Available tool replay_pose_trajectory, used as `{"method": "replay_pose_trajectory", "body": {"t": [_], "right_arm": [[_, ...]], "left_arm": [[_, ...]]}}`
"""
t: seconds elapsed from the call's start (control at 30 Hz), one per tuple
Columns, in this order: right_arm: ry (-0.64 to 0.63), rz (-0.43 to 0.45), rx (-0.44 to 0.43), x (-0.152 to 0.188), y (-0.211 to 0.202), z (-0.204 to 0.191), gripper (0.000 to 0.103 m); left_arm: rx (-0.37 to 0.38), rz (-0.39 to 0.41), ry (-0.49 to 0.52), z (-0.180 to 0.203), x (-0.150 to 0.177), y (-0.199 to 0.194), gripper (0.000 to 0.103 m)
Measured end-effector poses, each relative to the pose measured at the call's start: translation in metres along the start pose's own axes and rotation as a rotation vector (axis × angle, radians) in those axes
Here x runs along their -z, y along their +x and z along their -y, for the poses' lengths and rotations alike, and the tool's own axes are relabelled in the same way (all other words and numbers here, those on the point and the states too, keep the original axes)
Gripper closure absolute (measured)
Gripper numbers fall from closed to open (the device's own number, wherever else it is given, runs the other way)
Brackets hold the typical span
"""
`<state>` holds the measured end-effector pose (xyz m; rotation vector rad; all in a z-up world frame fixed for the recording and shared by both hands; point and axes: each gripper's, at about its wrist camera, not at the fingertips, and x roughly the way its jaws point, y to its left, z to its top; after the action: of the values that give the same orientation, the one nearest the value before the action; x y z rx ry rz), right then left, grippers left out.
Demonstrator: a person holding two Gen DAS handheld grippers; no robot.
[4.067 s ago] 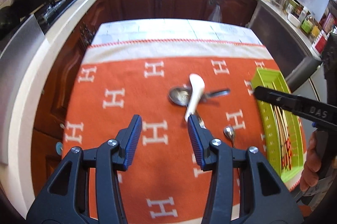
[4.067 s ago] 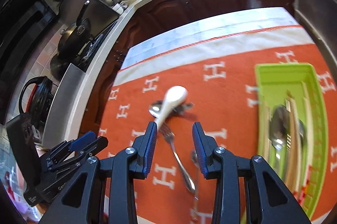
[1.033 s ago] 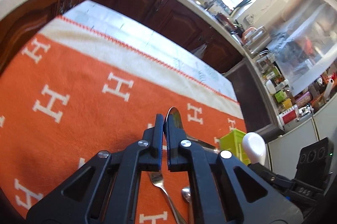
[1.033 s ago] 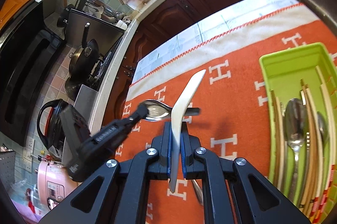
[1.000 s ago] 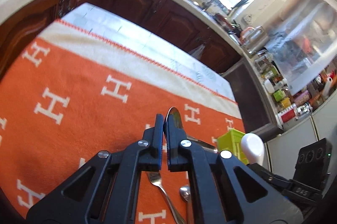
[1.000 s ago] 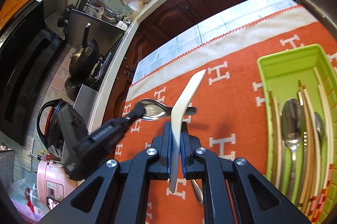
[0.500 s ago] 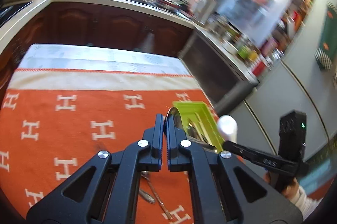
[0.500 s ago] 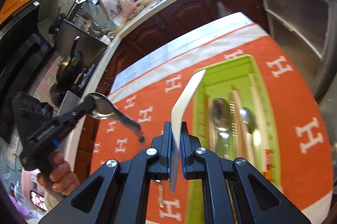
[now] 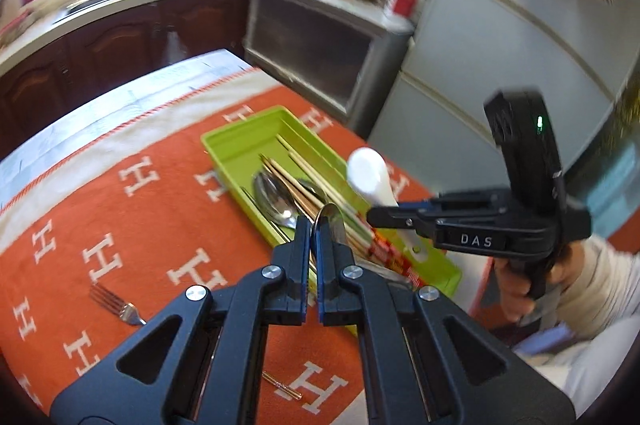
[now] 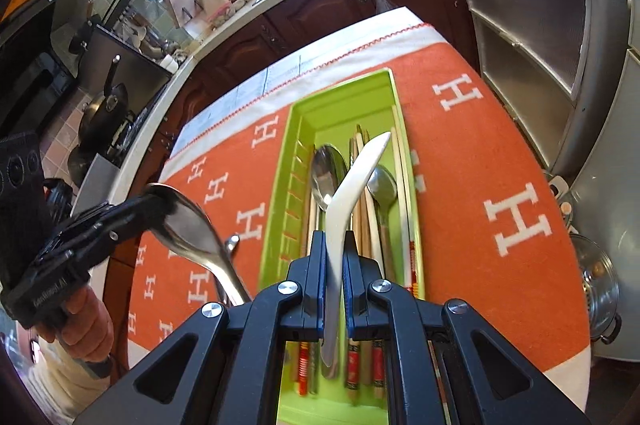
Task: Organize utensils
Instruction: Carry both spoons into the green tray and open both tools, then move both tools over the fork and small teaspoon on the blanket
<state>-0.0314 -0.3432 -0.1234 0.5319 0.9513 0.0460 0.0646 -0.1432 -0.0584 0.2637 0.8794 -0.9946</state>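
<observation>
My left gripper [image 9: 313, 225] is shut on a large metal spoon [image 9: 331, 221], held in the air beside the near end of the green utensil tray [image 9: 240, 141]; the spoon's bowl also shows in the right wrist view [image 10: 188, 225]. My right gripper [image 10: 334, 237] is shut on a white ceramic spoon [image 10: 352, 185], held above the green tray [image 10: 288, 185]. The white spoon's bowl shows in the left wrist view [image 9: 366, 173]. The tray holds metal spoons [image 10: 326, 173] and several chopsticks [image 10: 362, 225].
The table carries an orange cloth [image 9: 120, 225] with white H marks. A fork [image 9: 114, 305] and a chopstick tip [image 9: 282, 385] lie on the cloth. A grey cabinet [image 10: 528, 25] and a pot lid [image 10: 600, 289] stand right of the table.
Both grippers have carried their spoons from the cloth's middle over to the green tray. The right gripper now hangs directly over the tray.
</observation>
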Motion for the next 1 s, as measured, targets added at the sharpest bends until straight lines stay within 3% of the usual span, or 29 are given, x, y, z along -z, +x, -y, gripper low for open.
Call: {"method": "replay_pose_trajectory", "body": {"t": [0.17, 0.4, 0.53, 0.7, 1.0], "right_arm": [[-0.025, -0.046, 0.017, 0.015, 0.013, 0.007, 0.096], [-0.052, -0.105, 0.056, 0.026, 0.032, 0.010, 0.096], [-0.047, -0.119, 0.053, 0.023, 0.041, 0.007, 0.094], [-0.038, -0.102, 0.060, 0.017, 0.041, 0.004, 0.083], [-0.021, -0.071, 0.054, 0.008, 0.024, -0.002, 0.081]], "left_arm": [[-0.021, -0.092, 0.084, 0.018, 0.006, 0.033, 0.102], [-0.080, -0.154, 0.086, 0.019, 0.008, 0.065, 0.102], [-0.131, -0.164, 0.072, 0.012, 0.007, 0.077, 0.102], [-0.141, -0.170, 0.000, 0.001, 0.005, 0.081, 0.102], [-0.169, -0.129, -0.075, -0.007, 0.012, 0.055, 0.102]]}}
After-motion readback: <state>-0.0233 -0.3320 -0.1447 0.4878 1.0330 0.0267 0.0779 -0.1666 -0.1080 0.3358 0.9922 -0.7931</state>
